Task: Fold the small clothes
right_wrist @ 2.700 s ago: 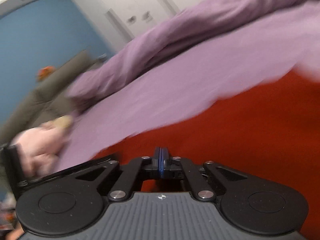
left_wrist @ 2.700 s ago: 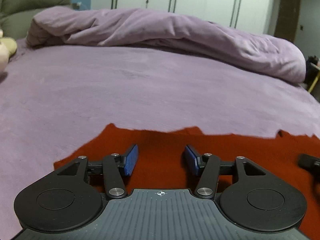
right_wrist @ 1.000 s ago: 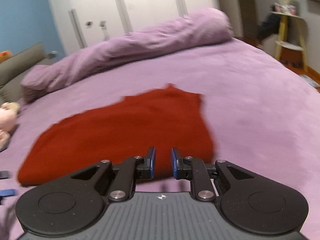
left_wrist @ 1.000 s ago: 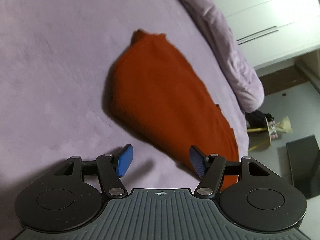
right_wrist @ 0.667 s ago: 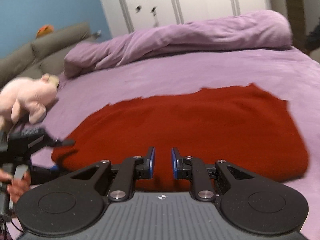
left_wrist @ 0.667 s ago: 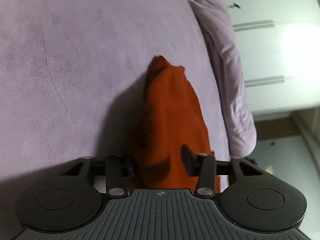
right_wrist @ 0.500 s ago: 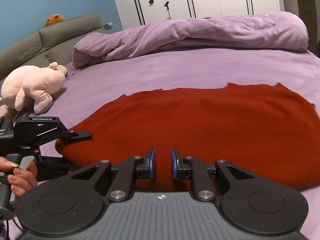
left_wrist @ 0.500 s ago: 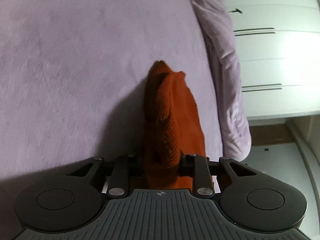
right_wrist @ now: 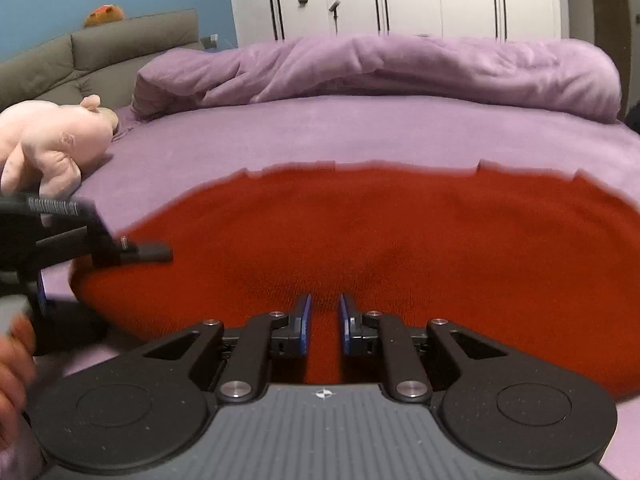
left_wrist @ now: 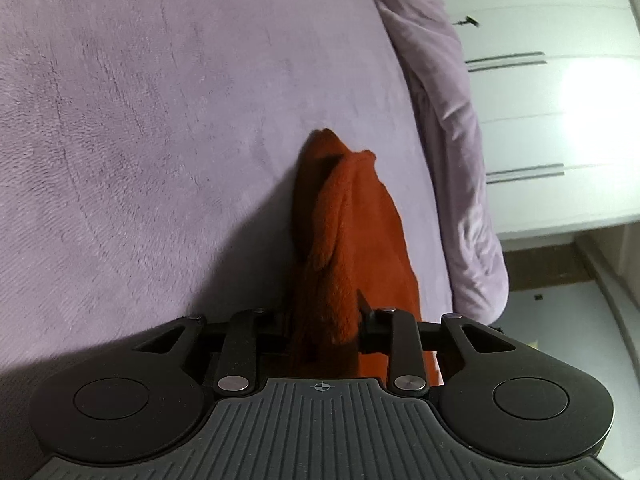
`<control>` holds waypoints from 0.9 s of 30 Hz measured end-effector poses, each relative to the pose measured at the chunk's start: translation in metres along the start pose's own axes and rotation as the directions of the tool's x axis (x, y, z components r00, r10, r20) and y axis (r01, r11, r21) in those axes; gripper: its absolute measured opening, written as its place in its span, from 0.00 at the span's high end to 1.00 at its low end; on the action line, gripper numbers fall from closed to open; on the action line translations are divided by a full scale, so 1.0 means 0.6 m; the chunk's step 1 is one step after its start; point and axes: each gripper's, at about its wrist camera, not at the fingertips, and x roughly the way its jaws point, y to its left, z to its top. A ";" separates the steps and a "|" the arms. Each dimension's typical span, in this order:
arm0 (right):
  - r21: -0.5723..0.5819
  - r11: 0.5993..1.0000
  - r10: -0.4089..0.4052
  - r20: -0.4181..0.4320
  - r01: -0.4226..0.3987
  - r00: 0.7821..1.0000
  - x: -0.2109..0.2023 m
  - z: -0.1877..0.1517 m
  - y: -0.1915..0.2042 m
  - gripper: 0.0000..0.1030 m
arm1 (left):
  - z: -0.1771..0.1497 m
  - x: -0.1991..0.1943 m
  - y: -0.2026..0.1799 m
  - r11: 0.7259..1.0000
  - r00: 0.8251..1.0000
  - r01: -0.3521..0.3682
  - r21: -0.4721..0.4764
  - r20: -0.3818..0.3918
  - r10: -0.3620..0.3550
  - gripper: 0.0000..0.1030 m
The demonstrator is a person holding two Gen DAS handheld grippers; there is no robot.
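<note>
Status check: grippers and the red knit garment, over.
Left gripper shut on red knit garment's end. Right gripper open, narrow gap, over near edge. Pink plush pig lies clear.

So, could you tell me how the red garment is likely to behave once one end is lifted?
Probably floppy: where the left gripper has just closed on the red garment, the cloth bunches into a soft ridge. It looks like fuzzy knit, so likely not slippery between the pads. The rest lies spread on the bed, so it should trail and sag when lifted.
</note>
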 end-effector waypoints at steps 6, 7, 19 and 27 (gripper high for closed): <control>0.071 0.997 0.027 0.024 -0.029 0.999 -0.026 0.017 -0.025 0.87 | 0.001 -0.010 -0.017 0.999 0.999 -0.015 0.052 0.031 0.013 0.80; 0.080 0.996 0.028 0.032 -0.030 0.999 -0.031 0.015 -0.029 0.87 | -0.001 -0.013 -0.024 0.997 0.999 -0.018 0.078 0.037 0.015 0.80; 0.096 0.995 0.012 0.026 -0.014 1.000 -0.033 0.023 -0.020 0.93 | -0.027 -0.022 -0.121 0.935 0.993 -0.096 0.341 0.093 0.068 0.81; 0.160 0.983 0.093 -0.037 -0.086 0.995 -0.031 0.031 -0.047 0.93 | -0.042 -0.022 -0.167 0.891 0.987 -0.153 0.426 0.106 0.119 0.81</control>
